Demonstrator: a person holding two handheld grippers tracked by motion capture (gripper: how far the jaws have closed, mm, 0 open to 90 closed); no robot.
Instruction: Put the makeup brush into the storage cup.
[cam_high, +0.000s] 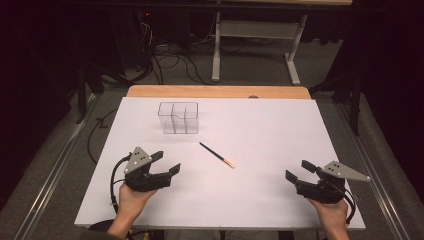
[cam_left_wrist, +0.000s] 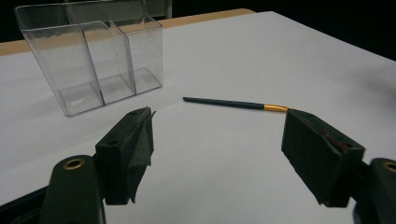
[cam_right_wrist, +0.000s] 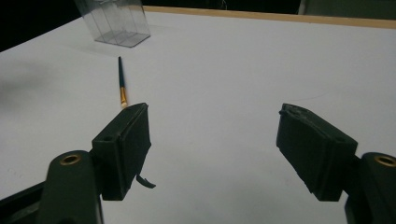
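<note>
Now my left gripper (cam_high: 166, 163) and right gripper (cam_high: 299, 170) both hover with jaws apart, holding nothing; the thin dark gold-banded paintbrush (cam_high: 216, 154) lies between them, near the clear three-compartment plastic organizer (cam_high: 178, 118).

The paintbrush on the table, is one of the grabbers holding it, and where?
No. The paintbrush lies free on the white table. The left gripper and right gripper both stand open, holding nothing.

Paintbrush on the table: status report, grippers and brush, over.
Left gripper open, right gripper open, both empty. Paintbrush flat on white table, untouched, between them. Clear organizer upright behind it. Nothing in the way.
</note>
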